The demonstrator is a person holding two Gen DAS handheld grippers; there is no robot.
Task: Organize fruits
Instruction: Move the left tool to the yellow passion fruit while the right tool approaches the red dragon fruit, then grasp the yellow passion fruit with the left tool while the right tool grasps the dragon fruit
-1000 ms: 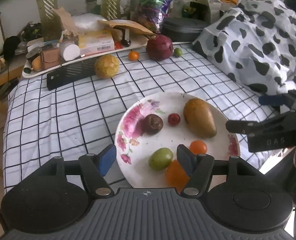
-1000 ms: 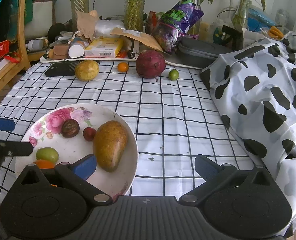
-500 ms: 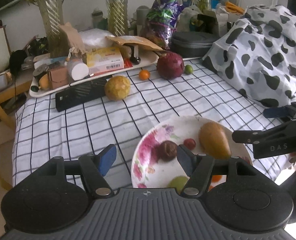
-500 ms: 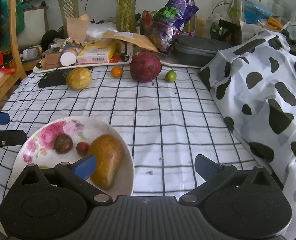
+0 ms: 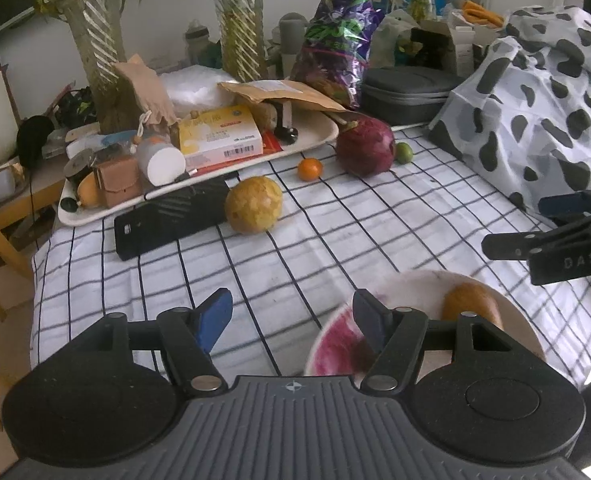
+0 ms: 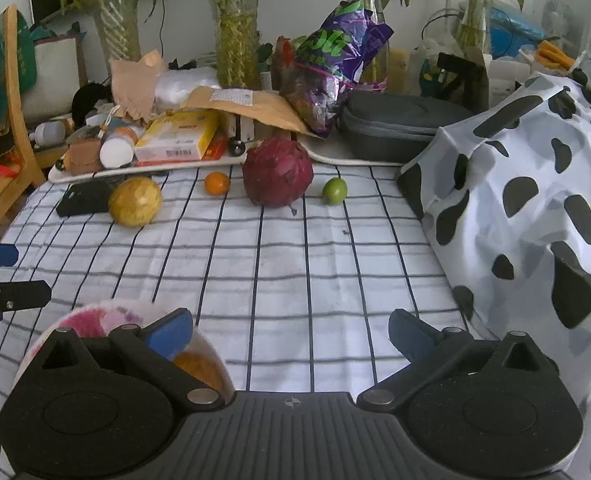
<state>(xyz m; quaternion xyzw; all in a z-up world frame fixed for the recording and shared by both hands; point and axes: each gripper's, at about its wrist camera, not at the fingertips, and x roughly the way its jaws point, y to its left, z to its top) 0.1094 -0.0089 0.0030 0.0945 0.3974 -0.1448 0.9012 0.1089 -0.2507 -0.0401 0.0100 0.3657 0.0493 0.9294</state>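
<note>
A floral plate [image 5: 415,280] with a brown mango [image 5: 471,304] sits at the near table edge, partly hidden behind my left gripper [image 5: 291,314], which is open and empty above the checked cloth. Farther back lie a round yellow fruit [image 5: 254,204], a small orange [image 5: 310,169], a big dark red fruit [image 5: 364,151] and a small green fruit [image 5: 404,153]. My right gripper [image 6: 291,330] is open and empty; the plate [image 6: 95,312] and mango [image 6: 199,368] show at its lower left. The yellow fruit [image 6: 135,201], orange [image 6: 217,183], red fruit [image 6: 278,171] and green fruit [image 6: 334,190] lie ahead.
A black flat case [image 5: 167,220] lies left of the yellow fruit. A cluttered white tray [image 5: 95,216] with boxes, vases and a purple bag [image 5: 335,52] lines the back. A cow-print cloth heap [image 6: 535,200] fills the right side. A wooden chair [image 6: 11,112] stands left.
Both grippers have pulled back and risen from the plate, which has dropped to the bottom of both views. Its smaller fruits are now hidden. The far fruits look closer and more central.
</note>
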